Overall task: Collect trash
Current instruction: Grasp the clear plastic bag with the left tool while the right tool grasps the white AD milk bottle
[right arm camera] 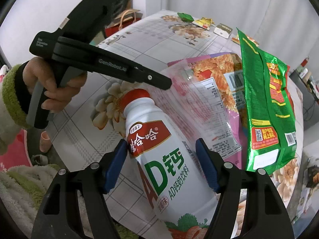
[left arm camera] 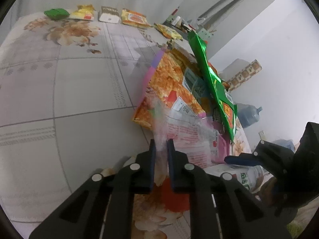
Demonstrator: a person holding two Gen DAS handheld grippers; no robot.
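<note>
The left wrist view showed what the right could only hint at: along the far edge of the floral surface (left arm camera: 59, 83), from 10 to 12 o'clock, lay a crumpled green wrapper (left arm camera: 55, 13), a yellow packet (left arm camera: 82, 13), a white box (left arm camera: 109, 14) and an orange packet (left arm camera: 134, 19). At 6 o'clock the left gripper (left arm camera: 161, 147) had its jaws drawn nearly together on the thin, clear edge of the pink bag (left arm camera: 187, 137), whose film passed up between the blue pads. The green bag (left arm camera: 215, 83) ran as a narrow, glossy strip from 1 o'clock down toward 4, seen almost edge on. Only a sliver of the bottle (left arm camera: 247, 176) showed at 4 o'clock, under the right gripper (left arm camera: 241, 160).

The right wrist view gave the left hand (right arm camera: 49, 87) at 9 o'clock, in a green fleecy cuff, squeezing the handle of the left gripper (right arm camera: 167, 84), whose tip touched the pink bag (right arm camera: 209, 103). The bottle (right arm camera: 165, 159) filled the middle: smooth white plastic, rounded, red cap, red and green print. Its long axis ran from 5 o'clock up to the cap at 11. The right gripper (right arm camera: 161, 153) stood with its jaws either side of the bottle; the left pad touched the label, while whether the right pad pressed could not be told. At 3 o'clock the green bag (right arm camera: 269, 103) stood upright, foil and creased, broad face showing.
</note>
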